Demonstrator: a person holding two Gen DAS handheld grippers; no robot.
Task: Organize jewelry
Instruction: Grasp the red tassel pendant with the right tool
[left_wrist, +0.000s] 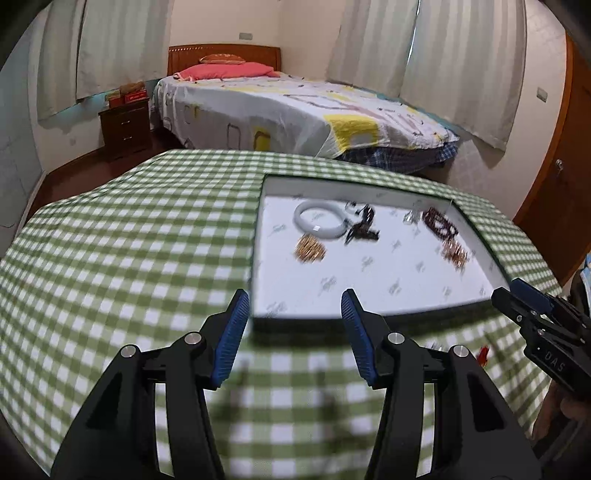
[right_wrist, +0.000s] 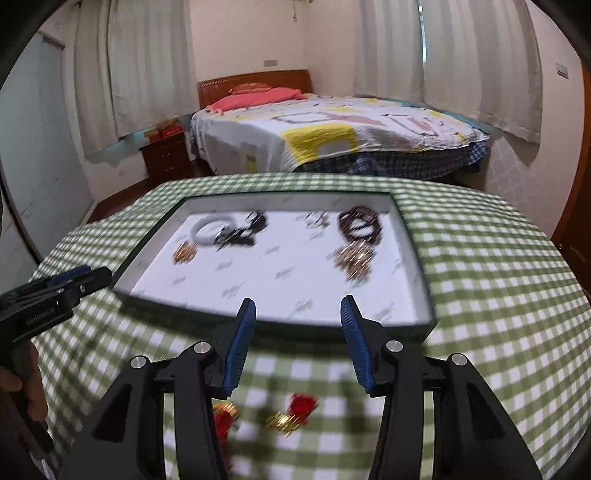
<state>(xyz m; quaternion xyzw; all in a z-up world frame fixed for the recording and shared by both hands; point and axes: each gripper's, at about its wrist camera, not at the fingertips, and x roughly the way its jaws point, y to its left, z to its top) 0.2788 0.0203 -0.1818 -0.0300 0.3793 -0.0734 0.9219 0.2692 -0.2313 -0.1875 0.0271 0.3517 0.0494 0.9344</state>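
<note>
A shallow tray (left_wrist: 369, 284) (right_wrist: 280, 284) with a white lining lies on the green checked cloth. In it are a white bangle (left_wrist: 319, 221) (right_wrist: 212, 229), a small gold piece (left_wrist: 310, 251) (right_wrist: 184, 253), a dark tangled item (left_wrist: 364, 225) (right_wrist: 243, 230), dark bead bracelets (left_wrist: 441, 221) (right_wrist: 360, 225) and a gold-brown chain pile (left_wrist: 456, 254) (right_wrist: 354, 260). Red and gold earrings (right_wrist: 303, 404) lie on the cloth below my right gripper (right_wrist: 298, 304). Both it and my left gripper (left_wrist: 295, 299) hover open and hold nothing, just short of the tray's near wall.
The checked cloth (left_wrist: 129, 240) covers a table whose far edge drops to a dark floor. Beyond stand a bed (left_wrist: 288, 107), a wooden nightstand (left_wrist: 125, 125) and curtained walls. A hand (right_wrist: 26, 384) holds the left gripper's handle at the left edge.
</note>
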